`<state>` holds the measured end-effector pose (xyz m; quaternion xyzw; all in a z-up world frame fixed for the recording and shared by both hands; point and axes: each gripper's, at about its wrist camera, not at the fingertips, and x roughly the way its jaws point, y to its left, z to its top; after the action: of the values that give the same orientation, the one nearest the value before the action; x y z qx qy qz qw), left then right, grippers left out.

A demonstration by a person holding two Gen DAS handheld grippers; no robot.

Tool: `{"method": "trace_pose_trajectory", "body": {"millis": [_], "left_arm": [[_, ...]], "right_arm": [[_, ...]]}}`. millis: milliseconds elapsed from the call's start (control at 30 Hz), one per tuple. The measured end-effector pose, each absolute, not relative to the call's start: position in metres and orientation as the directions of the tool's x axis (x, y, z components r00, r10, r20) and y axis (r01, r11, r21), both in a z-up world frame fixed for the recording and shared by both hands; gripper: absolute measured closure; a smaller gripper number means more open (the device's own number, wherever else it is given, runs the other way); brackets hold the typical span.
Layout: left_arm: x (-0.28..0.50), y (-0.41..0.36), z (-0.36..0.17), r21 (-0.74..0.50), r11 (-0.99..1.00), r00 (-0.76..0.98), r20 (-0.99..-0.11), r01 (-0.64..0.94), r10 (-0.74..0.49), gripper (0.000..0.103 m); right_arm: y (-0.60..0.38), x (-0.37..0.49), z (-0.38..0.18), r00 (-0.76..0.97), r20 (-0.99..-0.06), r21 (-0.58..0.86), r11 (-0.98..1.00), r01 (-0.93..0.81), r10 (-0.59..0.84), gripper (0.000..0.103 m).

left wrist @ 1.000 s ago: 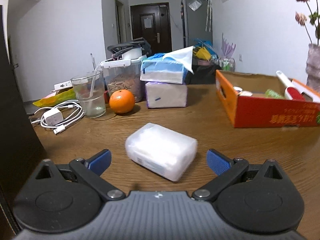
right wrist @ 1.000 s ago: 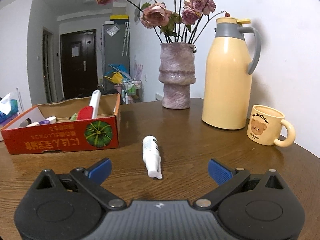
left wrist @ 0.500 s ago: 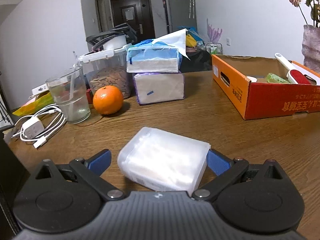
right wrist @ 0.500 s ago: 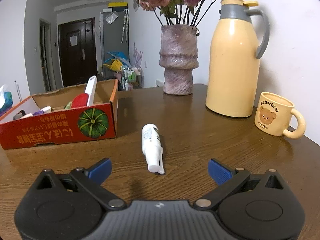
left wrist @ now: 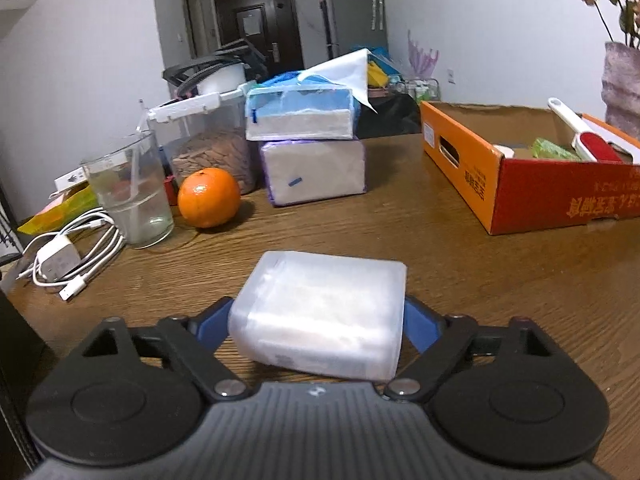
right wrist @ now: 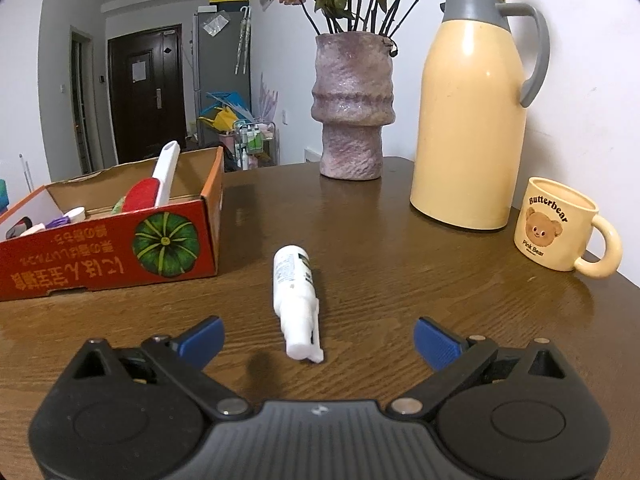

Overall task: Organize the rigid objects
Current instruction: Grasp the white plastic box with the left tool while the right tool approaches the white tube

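On the wooden table [left wrist: 460,240], the left gripper [left wrist: 316,320] closes around the translucent box [left wrist: 320,312].

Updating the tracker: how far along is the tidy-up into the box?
Done: a lint brush and small items lie in the orange cardboard box. In hand: the left gripper is closing around the translucent plastic case, still on the table. Left: the white spray bottle lies ahead of the open right gripper.

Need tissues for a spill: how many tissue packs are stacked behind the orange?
2: the blue-topped tissue pack lies on top, a sheet pulled out; the grey tissue pack sits beneath it on the table. Anything behind them is hidden.
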<state>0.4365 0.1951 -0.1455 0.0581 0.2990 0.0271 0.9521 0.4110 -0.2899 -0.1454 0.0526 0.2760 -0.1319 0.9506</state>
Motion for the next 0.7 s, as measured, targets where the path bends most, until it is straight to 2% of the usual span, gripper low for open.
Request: {"method": "trace_pose_trajectory", "body": {"millis": [333,433,700], "left_arm": [[0.422,0.185,-0.131,0.078,0.993,0.848,-0.516,-0.092,0.119,0.020],[0.418,0.179,-0.126,0.070,0.992,0.858,-0.498,-0.105,0.126,0.020],[0.410,0.162,-0.115,0.050,0.988,0.870,-0.469,-0.143,0.150,0.020]], "right_arm": [[-0.296,0.432,-0.149,0.795,-0.567,0.037,0.957,0.286,-0.216,0.008],[-0.299,0.439,-0.151,0.786,-0.582,0.041,0.957,0.286,-0.210,0.015],[-0.302,0.454,-0.154,0.770,-0.603,0.035,0.957,0.288,-0.210,0.023]]}}
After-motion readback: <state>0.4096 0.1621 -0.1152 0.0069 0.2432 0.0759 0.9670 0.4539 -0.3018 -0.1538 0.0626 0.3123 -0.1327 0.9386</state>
